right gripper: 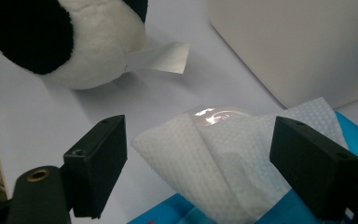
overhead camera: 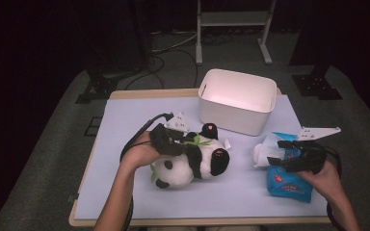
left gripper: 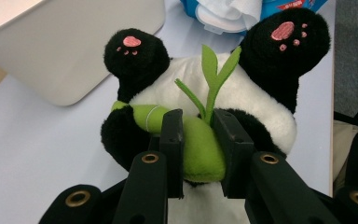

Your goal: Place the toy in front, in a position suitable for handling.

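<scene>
High view: I've got the left gripper point(overhead camera: 180, 144) on the toy panda point(overhead camera: 192, 161), which lies on its back mid-bench, a bit left of centre, just in front of the white bin point(overhead camera: 236, 103). Left gripper view confirms it: jaws clenched on the green bamboo piece point(left gripper: 198, 147) sewn to the panda's belly, pads pressing either side of it, leaf sticking up between them. So I'm grasping the trim, not the body.

My read is the panda goes into the bin next. To do it well: bamboo is soft and only stitched on, so lift slow & straight up, no jerks, or it'll slip or swing. Keep the squeeze as is. Once the feet clear the bin rim, carry over and let go low inside.

Right gripper point(overhead camera: 289, 154) hovers over the blue wipes pack point(overhead camera: 289, 185) at bench right; right gripper view shows its jaws spread apart, released, either side of the white wipe point(right gripper: 233, 154) poking out, pads not touching it. I'd leave it parked there till the panda's done.

Room: near wall of the bin is close to the panda's raised paws, so up first, then across. The panda's head is near the wipes pack but apart; its paper tag point(right gripper: 158, 58) lies flat on the bench point(overhead camera: 125, 192) between. Plenty of open bench to the left and front. Bench front edge is near my forearms, so no pulling back toward me. Bin is open-topped w/ nothing visible inside from here.
</scene>
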